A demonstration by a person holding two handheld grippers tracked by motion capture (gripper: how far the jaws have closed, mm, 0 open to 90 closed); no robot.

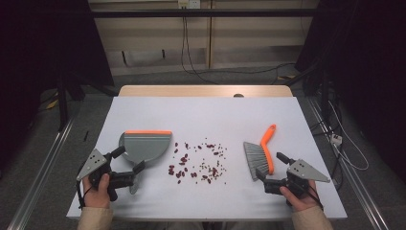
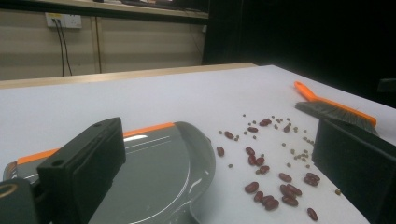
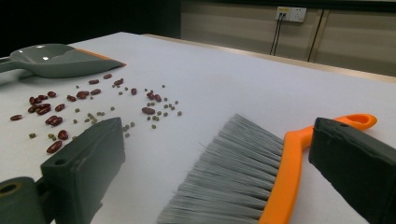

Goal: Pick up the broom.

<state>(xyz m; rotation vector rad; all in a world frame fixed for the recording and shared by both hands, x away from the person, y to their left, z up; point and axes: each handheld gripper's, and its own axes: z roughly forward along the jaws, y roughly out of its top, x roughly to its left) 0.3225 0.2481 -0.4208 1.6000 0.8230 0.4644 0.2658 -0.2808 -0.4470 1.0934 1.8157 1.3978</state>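
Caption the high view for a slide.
Open grippers flank scattered beans: left at grey dustpan, right at orange brush.

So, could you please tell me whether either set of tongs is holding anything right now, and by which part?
Nothing is held. The left tongs stand open by the dustpan; the right tongs stand open around the brush, not clamped.

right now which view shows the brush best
The high view: the whole brush shows, orange handle to grey bristles, beside the right gripper. The right gripper view shows it close but cut off; the left gripper view shows it small and far off.
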